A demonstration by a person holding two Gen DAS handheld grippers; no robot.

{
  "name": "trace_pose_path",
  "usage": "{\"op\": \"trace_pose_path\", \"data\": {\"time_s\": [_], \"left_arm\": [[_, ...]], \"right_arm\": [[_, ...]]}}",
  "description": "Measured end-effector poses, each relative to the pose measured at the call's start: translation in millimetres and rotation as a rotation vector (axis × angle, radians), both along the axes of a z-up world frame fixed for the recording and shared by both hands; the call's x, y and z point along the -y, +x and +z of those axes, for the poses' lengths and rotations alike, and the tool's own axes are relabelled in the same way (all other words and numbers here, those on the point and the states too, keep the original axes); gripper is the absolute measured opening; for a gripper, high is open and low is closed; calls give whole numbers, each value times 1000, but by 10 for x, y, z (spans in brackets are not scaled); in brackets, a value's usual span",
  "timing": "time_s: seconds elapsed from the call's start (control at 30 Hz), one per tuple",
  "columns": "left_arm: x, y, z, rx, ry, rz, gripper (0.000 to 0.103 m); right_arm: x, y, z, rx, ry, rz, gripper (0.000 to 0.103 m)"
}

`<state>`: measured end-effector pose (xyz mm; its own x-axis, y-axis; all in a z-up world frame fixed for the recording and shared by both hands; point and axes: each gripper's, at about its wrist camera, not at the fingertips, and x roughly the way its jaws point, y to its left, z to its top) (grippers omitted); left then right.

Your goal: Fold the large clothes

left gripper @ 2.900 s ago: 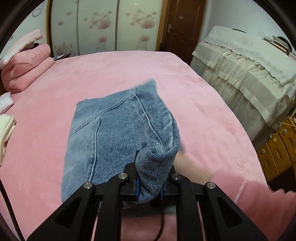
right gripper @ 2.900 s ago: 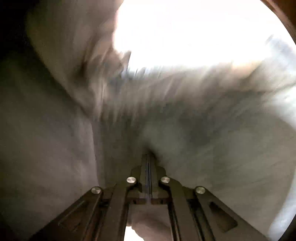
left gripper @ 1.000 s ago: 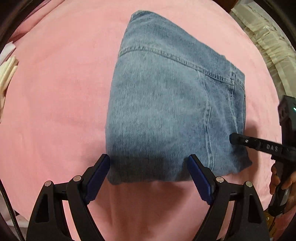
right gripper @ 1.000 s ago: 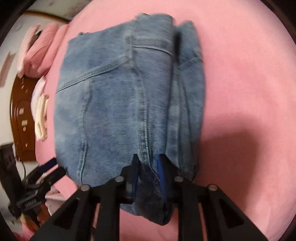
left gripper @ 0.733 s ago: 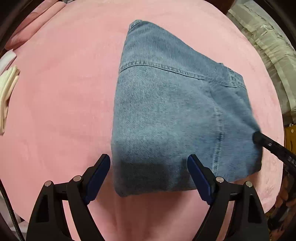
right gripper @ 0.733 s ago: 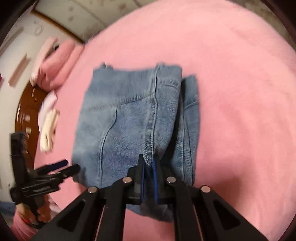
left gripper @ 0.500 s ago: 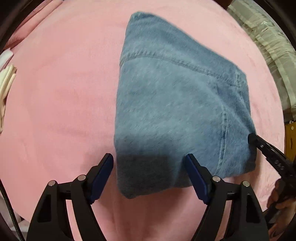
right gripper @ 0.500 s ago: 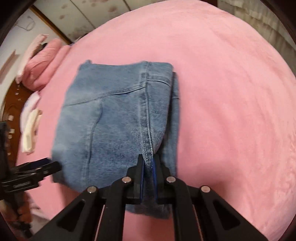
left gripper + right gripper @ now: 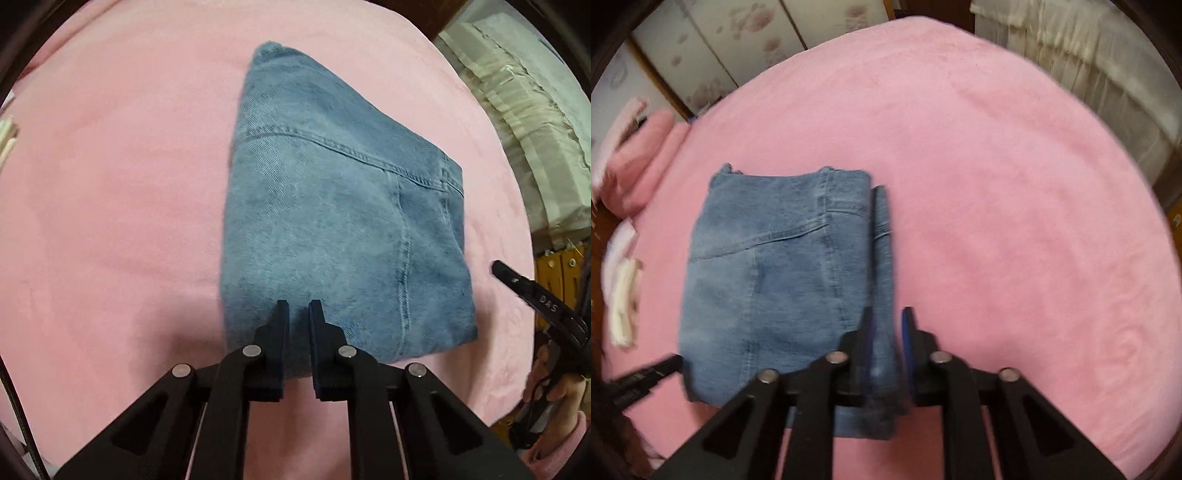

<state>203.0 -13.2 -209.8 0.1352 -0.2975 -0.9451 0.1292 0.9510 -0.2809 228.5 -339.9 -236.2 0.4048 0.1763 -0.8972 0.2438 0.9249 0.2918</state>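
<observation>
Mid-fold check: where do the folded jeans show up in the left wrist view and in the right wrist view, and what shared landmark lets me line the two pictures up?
Left wrist view: folded jeans fill the centre, running from the top down to the left gripper.
Right wrist view: folded jeans sit left of centre, near edge by the right gripper.
Shared landmark: the pink blanket beneath the jeans.

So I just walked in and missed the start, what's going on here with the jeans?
A person with a gripper in each hand is folding jeans on a pink bed. The jeans lie folded into a compact rectangle. The left gripper hangs over their near edge, jaws nearly closed with a small gap. The right gripper is over the right edge, jaws slightly apart around a denim strip.
</observation>
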Motion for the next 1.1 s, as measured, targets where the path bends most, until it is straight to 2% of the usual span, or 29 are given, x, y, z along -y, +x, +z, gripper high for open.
{"op": "trace_pose_path", "data": {"time_s": [0.07, 0.2, 0.27, 0.33, 0.4, 0.53, 0.57, 0.6, 0.63, 0.67, 0.7, 0.77, 0.8, 0.87, 0.9, 0.97, 1.0, 1.07, 1.1], "left_arm": [[86, -24, -52, -18, -14, -14, 8], [173, -86, -281, -66, -28, -9, 8], [183, -117, -358, -57, -17, 0, 8], [175, -125, -437, -57, -8, -4, 3], [152, -106, -539, -84, -9, 16, 3], [56, -103, -580, -93, -58, 30, 1], [49, -109, -588, -92, -68, 30, 1], [42, -121, -581, -84, -63, 27, 1], [46, -128, -581, -82, -66, 21, 1], [59, -137, -578, -80, -66, 16, 1], [78, -140, -585, -77, -60, 14, 1], [112, -151, -567, -62, -35, 6, 1], [113, -157, -549, -53, -19, 3, 1], [110, -163, -476, -29, 0, -2, 1], [92, -179, -420, -25, 1, 0, 1], [121, -194, -349, -22, 4, -22, 1], [129, -203, -317, -24, 9, -36, 1], [144, -203, -287, -33, 5, -51, 1], [208, -169, -306, -47, -12, -50, 1]], "right_arm": [[-110, -14, -80, -7, 101, 18, 0], [-646, -19, -308, -25, 381, 112, 0], [-964, -29, -402, -58, 448, 163, 0], [-1267, -29, -493, -91, 434, 233, 0], [-1432, -42, -559, -106, 402, 273, 0], [-1252, -13, -567, -93, 364, 299, 0], [-1118, -52, -544, -91, 344, 285, 0], [-906, -55, -546, -98, 271, 242, 0], [-747, -89, -549, -122, 145, 201, 0], [-564, -142, -553, -125, 61, 172, 0], [-327, -201, -575, -116, 93, 137, 0], [95, -313, -611, -134, 242, 9, 0], [186, -352, -586, -136, 259, -23, 0], [209, -404, -459, -163, 13, -48, 0], [227, -431, -445, -144, 44, -48, 0], [289, -516, -393, -65, 245, -113, 0], [263, -527, -378, -44, 291, -109, 0], [51, -505, -343, 3, 364, -36, 0], [-162, -473, -345, 19, 407, 40, 0]]}}
